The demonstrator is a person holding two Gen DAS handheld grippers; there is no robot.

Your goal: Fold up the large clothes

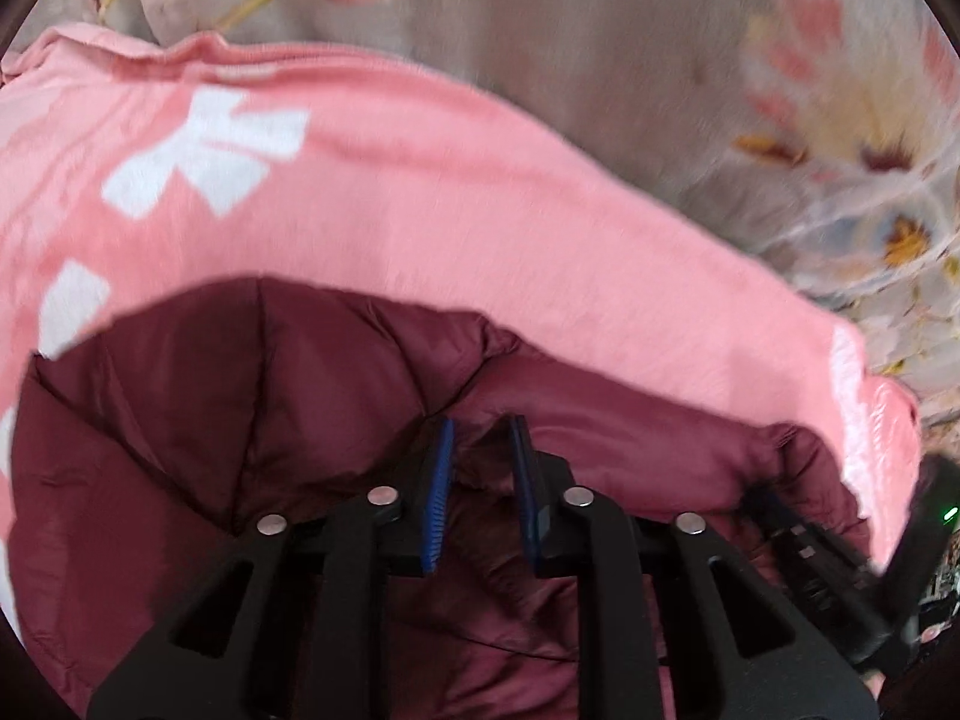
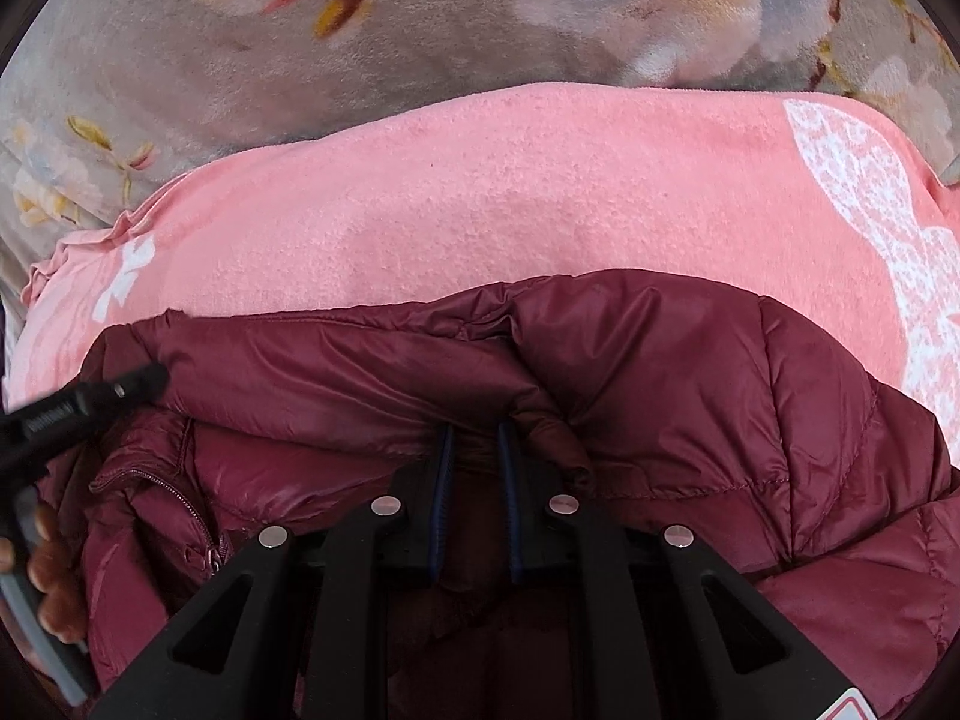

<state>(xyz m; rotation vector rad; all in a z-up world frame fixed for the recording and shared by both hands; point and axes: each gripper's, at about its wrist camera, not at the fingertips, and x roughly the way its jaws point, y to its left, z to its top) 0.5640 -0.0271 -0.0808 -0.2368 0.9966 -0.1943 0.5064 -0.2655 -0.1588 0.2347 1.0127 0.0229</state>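
A dark maroon quilted puffer jacket [image 1: 240,420] lies bunched on a pink blanket [image 1: 420,192] with white shapes. My left gripper [image 1: 483,429] is shut on a fold of the jacket's edge, fabric pinched between its blue pads. My right gripper [image 2: 474,432] is shut on another fold of the same jacket [image 2: 720,396], near its upper edge. The jacket's zipper [image 2: 180,498] shows at the lower left of the right wrist view. Each gripper shows at the edge of the other's view: the right one [image 1: 798,534], the left one [image 2: 90,402].
The pink blanket [image 2: 480,198] lies on a grey floral plush bed cover [image 1: 600,30], which also shows in the right wrist view [image 2: 300,30]. A hand [image 2: 48,576] holds the left gripper's handle at the left edge.
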